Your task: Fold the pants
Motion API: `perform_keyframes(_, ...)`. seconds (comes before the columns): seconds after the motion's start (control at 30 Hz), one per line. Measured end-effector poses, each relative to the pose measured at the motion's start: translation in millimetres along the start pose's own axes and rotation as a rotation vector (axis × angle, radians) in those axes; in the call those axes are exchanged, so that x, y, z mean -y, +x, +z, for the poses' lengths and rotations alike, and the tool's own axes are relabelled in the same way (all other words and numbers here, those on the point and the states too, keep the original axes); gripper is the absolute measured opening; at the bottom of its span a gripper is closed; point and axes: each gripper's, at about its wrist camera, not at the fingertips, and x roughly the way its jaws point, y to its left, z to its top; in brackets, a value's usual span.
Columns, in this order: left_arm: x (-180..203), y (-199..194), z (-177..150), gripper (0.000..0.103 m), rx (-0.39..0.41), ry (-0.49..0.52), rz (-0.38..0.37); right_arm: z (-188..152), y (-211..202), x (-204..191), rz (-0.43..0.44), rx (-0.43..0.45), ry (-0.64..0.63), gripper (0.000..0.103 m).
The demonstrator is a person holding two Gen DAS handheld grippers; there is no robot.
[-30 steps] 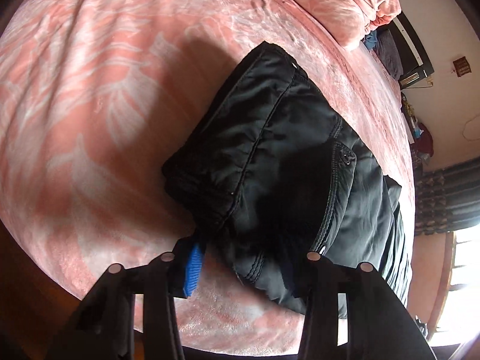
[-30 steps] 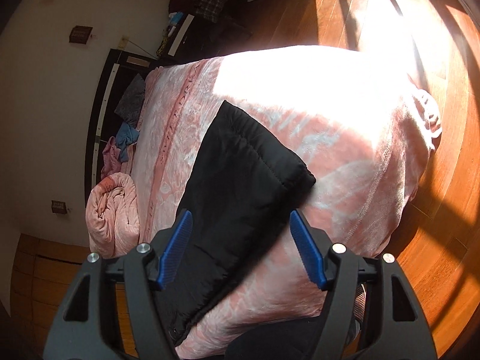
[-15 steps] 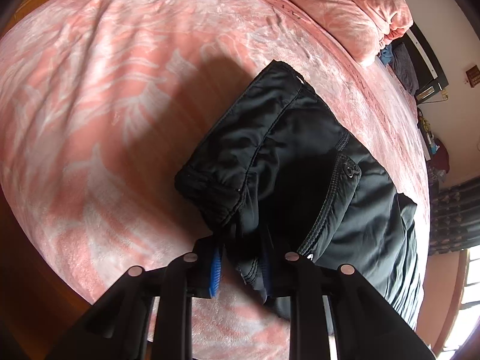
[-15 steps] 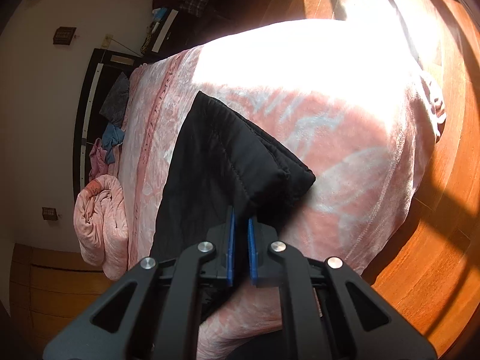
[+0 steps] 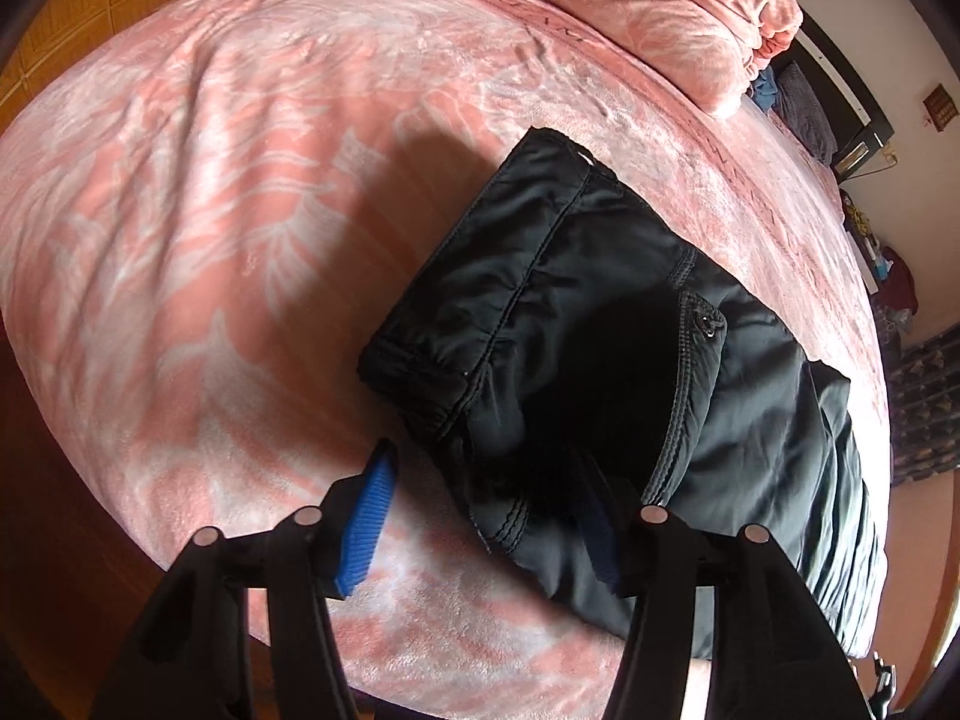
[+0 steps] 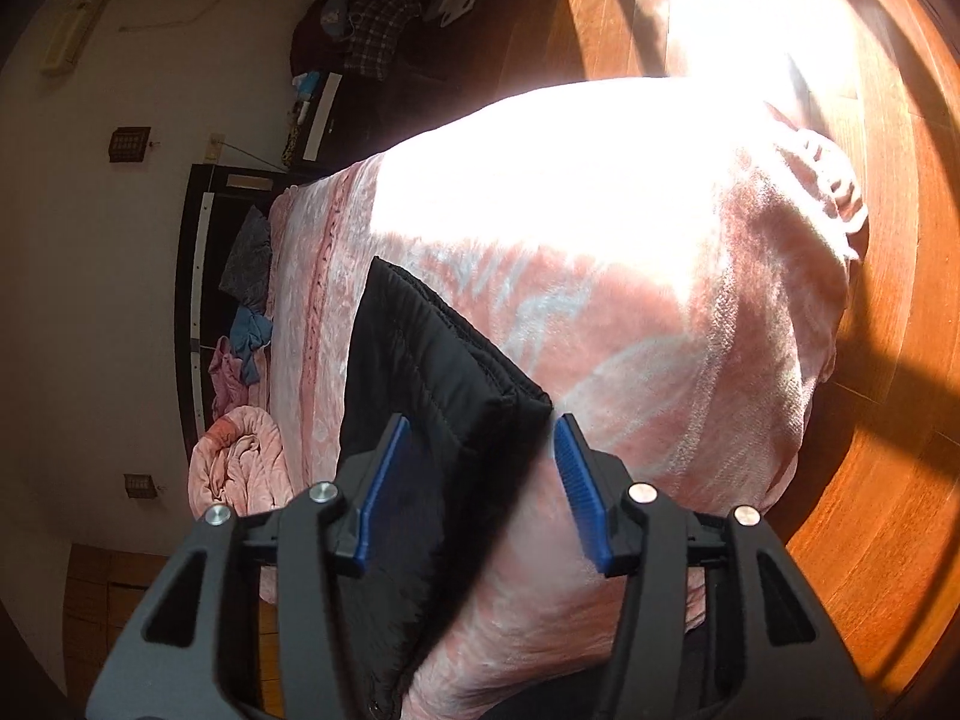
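Left wrist view: bed (image 5: 210, 210) bare across left and upper left of frame, free passage there. Black pants (image 5: 600, 324) fill centre and right. Rolled pink blanket (image 5: 678, 6) blocks upper right.

Right wrist view: sunlit bed right of pants open. Bunched blanket and headboard (image 6: 192, 300) crowd left edge.

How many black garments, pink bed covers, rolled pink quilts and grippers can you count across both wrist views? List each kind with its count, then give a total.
Black pants: 1
Pink bed cover: 1
Rolled pink quilt: 1
Grippers: 2, the left gripper and the right gripper, both open
Total: 5
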Motion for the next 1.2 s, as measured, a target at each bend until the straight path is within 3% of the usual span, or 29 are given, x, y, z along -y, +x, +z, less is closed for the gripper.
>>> perform_keyframes(0.07, 6.0, -5.6, -2.6, 0.072, 0.018, 0.022, -0.013, -1.1, 0.4, 0.7, 0.004, -0.003, -0.014, 0.059)
perform_keyframes(0.17, 15.8, -10.4, -5.6, 0.079, 0.033, 0.037, -0.033, -3.1, 9.4, 1.3, 0.023, -0.023, -0.013, 0.059)
perform_keyframes(1.2, 13.6, 10.5, -15.9, 0.086, 0.015, -0.066, 0.04, -2.1, 53.4, -0.4, 0.13, -0.048, 0.009, 0.062)
